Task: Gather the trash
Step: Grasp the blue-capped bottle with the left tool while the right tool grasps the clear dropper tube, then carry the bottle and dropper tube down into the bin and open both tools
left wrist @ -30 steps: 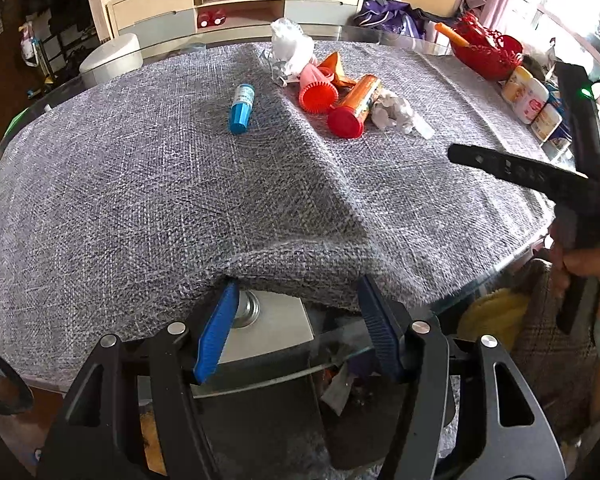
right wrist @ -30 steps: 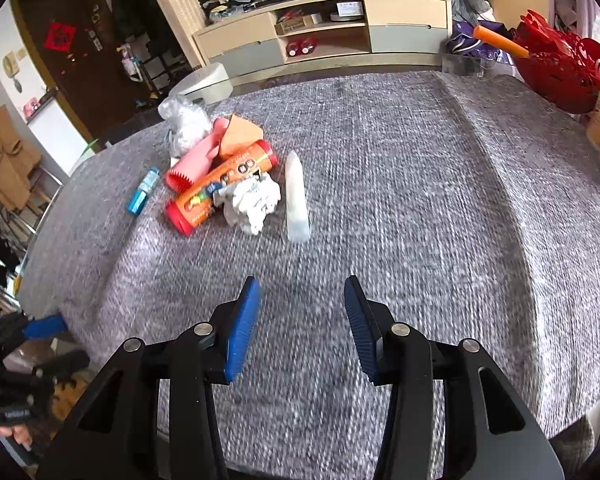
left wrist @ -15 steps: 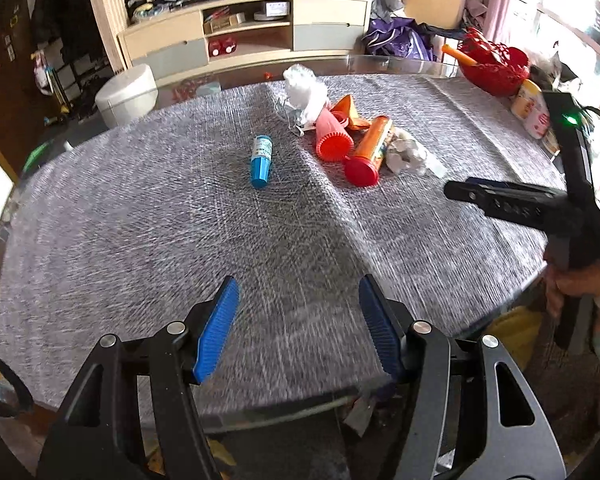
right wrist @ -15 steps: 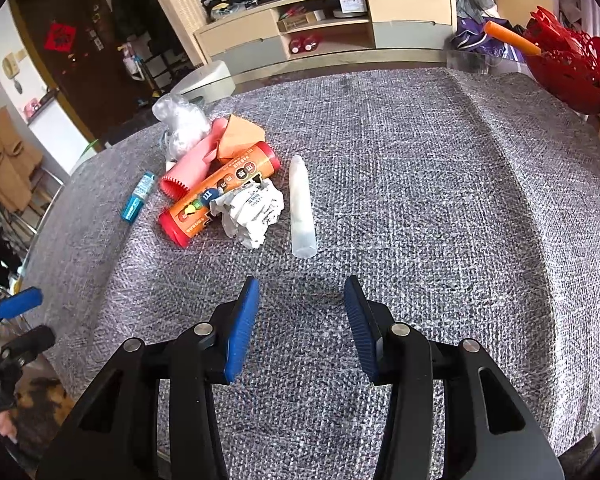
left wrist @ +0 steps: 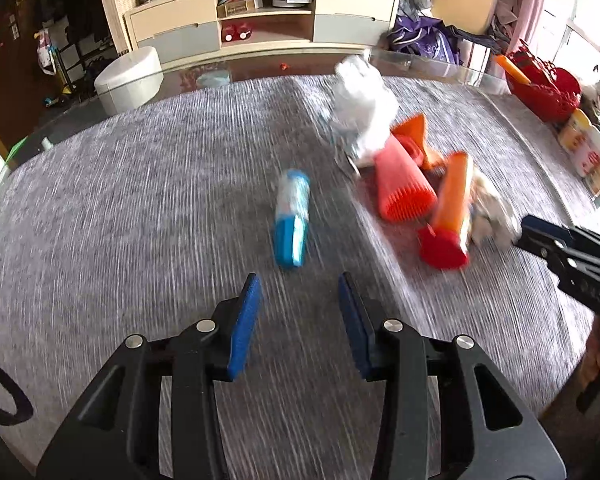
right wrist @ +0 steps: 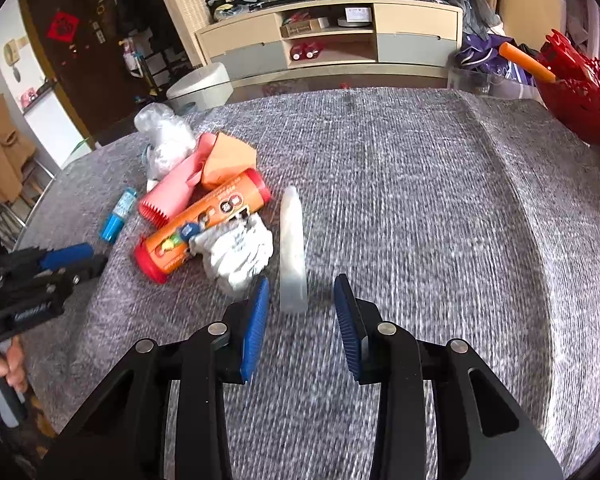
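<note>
Two hand-held tools hang over a tabletop draped in grey woven cloth, where a small heap of trash lies waiting. The left tool, its blue pads apart with nothing between them, has just been narrowing its jaws; it points at a small blue bottle lying on its side just ahead of the fingertips, apart from them. The picture from this side is streaked with blur.

The right tool has likewise just been drawing its jaws closer, and they stand apart, gripping nothing. A pale translucent tube lies on the cloth with its near end just ahead of the gap, closer to the left pad; whether it touches that pad cannot be told.

To the left of the tube sits a crumpled white paper wad, touching an orange canister with red caps lying on its side. Behind the canister lie a pink ribbed cone, an orange paper piece and a clear crumpled plastic bag. The blue bottle lies apart, to the left of the heap.

A red basket stands at the far right edge of the tabletop. A hand grips the left tool's handle at the left border of the right-hand view.
</note>
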`<state>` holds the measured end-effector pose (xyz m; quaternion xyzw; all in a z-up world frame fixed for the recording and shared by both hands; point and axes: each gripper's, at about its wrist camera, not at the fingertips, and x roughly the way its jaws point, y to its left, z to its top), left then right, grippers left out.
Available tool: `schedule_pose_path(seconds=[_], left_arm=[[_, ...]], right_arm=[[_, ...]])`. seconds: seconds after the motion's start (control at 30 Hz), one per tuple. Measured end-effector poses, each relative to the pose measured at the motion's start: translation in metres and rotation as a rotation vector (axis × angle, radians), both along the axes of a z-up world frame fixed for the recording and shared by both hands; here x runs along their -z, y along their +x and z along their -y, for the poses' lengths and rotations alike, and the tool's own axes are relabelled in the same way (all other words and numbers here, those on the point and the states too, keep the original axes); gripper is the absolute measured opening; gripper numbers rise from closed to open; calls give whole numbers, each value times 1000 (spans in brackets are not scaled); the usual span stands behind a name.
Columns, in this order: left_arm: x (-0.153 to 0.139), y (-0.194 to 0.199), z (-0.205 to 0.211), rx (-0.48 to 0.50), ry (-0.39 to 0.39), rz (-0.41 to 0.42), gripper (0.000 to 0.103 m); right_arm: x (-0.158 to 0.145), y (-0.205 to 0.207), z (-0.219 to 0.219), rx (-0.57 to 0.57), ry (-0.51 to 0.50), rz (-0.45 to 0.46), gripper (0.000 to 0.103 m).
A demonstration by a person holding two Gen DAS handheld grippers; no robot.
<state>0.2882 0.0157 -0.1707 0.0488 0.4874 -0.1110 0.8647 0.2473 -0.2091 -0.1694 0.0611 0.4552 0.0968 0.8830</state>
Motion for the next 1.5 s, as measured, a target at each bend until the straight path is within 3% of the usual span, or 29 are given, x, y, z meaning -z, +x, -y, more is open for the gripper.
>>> schedule_pose_path(seconds=[0.3,0.4,0.5,1.1,1.5], left_arm=[[5,30,8,12,23,22,36],[5,26,11,25,43,35,25],[5,19,11,30,60,41,16],[4,-38,0,60,84,15,16],[2,-96,-14,48,77,-31,16]], right_arm=[[1,16,-4,-7,-25,22,34],[2,14,-2,2,-38,29,18],[2,11,3,2,-28,25,15],[1,-18,8,-17,-64,-6,14],[-3,-46,31,49,-120,-35,14]])
